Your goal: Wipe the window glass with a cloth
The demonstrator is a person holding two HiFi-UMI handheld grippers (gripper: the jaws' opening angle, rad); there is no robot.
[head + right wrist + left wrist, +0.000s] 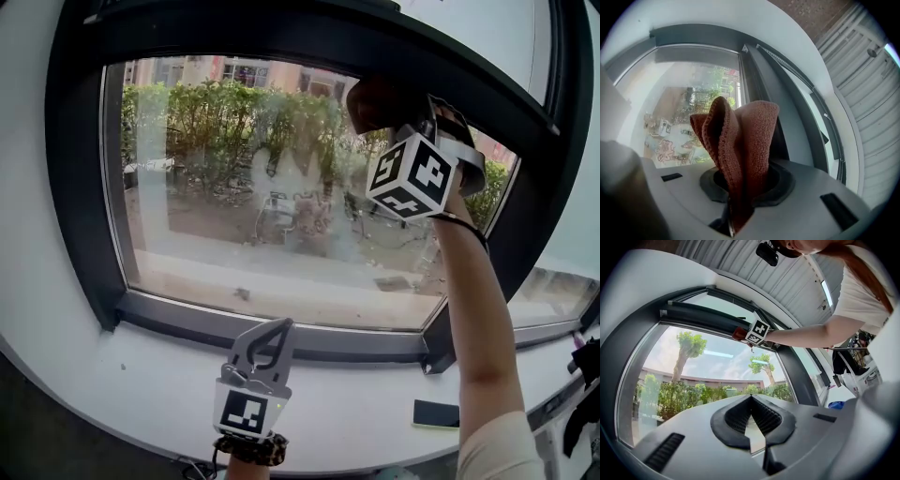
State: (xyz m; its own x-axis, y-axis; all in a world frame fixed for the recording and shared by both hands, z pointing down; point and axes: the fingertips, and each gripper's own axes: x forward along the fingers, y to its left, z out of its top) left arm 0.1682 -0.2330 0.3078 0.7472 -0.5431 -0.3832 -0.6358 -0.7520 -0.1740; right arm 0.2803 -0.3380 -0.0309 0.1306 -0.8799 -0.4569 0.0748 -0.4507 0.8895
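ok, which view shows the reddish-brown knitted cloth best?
Right gripper view: the reddish-brown knitted cloth fills the centre, pinched between shut jaws, with the weave clear. Head view shows only a dark bunch; left gripper view, a small red patch.

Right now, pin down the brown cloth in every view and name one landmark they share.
Head view: cloth upper right, just above the marker cube.
Left gripper view: small reddish patch upper centre, left of the marker cube.
Right gripper view: centre of the picture, clamped in the right gripper.
Shared landmark: the dark window frame.
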